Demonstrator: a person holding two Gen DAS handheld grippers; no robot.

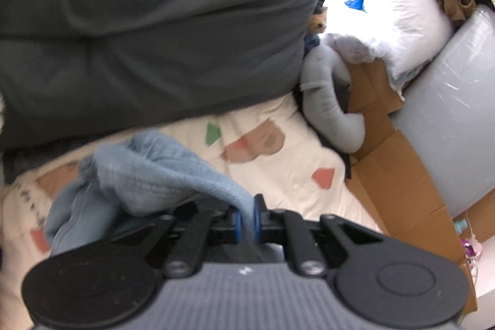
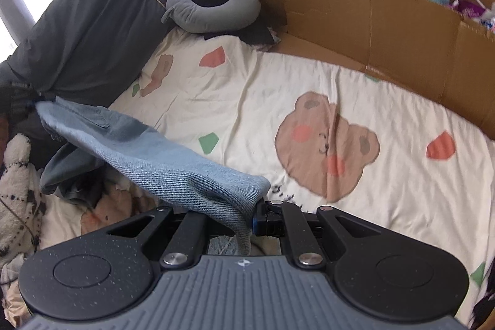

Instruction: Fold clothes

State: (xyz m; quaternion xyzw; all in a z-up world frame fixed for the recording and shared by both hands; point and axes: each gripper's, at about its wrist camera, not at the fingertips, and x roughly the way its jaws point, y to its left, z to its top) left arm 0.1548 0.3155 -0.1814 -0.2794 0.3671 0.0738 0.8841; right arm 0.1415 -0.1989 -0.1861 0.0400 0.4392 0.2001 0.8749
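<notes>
Above the bedsheet (image 2: 247, 101), both tongs (image 1: 246, 218) (image 2: 250, 218) pinch blue denim (image 2: 173, 163), hiding the right's left pad.

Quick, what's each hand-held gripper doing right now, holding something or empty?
Left hand-held gripper: shut on the light blue denim garment.
Right hand-held gripper: shut on the same light blue denim garment.

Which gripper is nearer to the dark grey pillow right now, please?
Left. The left gripper, shut on the blue garment, sits just below the dark grey pillow. The right gripper, clamping the garment's other end, is farther out over the bear-print sheet.
</notes>
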